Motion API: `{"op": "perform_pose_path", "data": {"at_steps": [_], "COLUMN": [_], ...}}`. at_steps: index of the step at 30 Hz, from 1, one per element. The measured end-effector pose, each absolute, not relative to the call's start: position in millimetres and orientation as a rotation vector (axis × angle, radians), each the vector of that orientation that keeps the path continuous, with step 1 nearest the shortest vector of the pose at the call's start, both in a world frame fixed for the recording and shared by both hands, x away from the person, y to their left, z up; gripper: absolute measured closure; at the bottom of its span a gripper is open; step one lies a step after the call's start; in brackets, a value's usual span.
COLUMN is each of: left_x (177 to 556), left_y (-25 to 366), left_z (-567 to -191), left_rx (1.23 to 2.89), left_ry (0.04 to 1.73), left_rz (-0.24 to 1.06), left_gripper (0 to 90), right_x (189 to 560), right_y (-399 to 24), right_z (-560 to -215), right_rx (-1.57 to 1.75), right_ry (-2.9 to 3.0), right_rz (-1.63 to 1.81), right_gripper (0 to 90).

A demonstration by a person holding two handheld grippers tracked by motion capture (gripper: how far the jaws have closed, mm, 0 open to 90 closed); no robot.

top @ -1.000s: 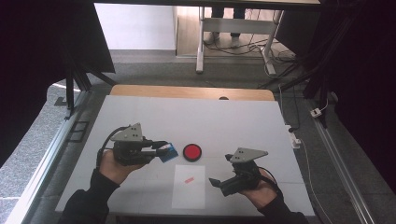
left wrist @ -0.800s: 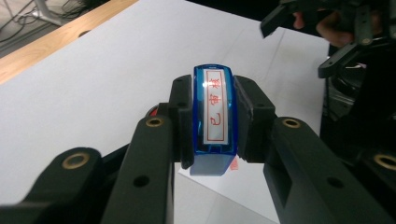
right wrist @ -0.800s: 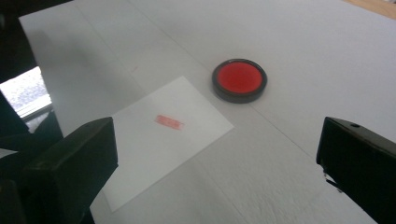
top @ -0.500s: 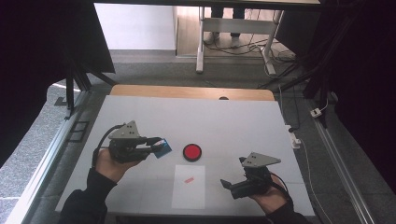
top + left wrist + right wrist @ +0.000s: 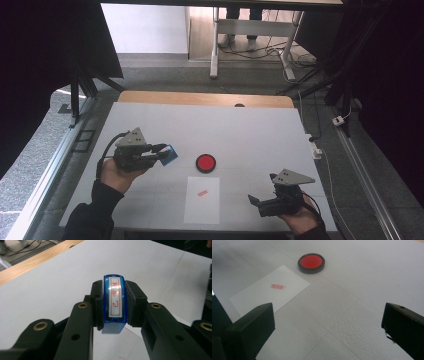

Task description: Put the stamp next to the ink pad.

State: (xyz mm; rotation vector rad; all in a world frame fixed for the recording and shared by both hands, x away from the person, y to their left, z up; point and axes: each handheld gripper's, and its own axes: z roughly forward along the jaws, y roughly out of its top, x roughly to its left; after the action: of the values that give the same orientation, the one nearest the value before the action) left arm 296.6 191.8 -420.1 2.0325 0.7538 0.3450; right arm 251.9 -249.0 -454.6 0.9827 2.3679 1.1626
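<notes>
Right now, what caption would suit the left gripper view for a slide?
Left gripper clamps a blue stamp with a red-lettered label above the white table.

only readable bit is red chinese characters in a red frame on the blue stamp's (image 5: pixel 114 303) white label; can't make them out.

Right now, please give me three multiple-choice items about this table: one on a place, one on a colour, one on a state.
1. Where is the red ink pad?
A. just beyond the paper sheet
B. on the sheet
C. at the wooden edge

2. What colour is the stamp?
A. green
B. blue
C. yellow

3. How are the right tongs?
A. shut on the pad
B. shut on the sheet
C. open, holding nothing

Answers:
1 A, it lies by the sheet's far edge.
2 B, its casing is blue between the left tongs.
3 C, bare table shows between the jaws.
</notes>
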Motion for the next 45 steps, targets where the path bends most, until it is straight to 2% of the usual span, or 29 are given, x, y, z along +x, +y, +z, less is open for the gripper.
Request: {"op": "perform_pose_path", "data": {"at_steps": [31, 45], "left_x": [326, 333], "left_y": [207, 200], "left_z": [-475, -499], "left_rx": [2.046, 2.168], "left_ry": [0.997, 1.017], "left_rz": [0.338, 0.334], "left_gripper": [70.7, 70.4], "right_x": [241, 241], "right_y": [-272, -270], "right_z": [-458, -459], "right_rx": [1.066, 1.045], "right_ry": [2.308, 2.321], "right_rz": [1.124, 1.121], "right_gripper": [0.0, 0.0]}}
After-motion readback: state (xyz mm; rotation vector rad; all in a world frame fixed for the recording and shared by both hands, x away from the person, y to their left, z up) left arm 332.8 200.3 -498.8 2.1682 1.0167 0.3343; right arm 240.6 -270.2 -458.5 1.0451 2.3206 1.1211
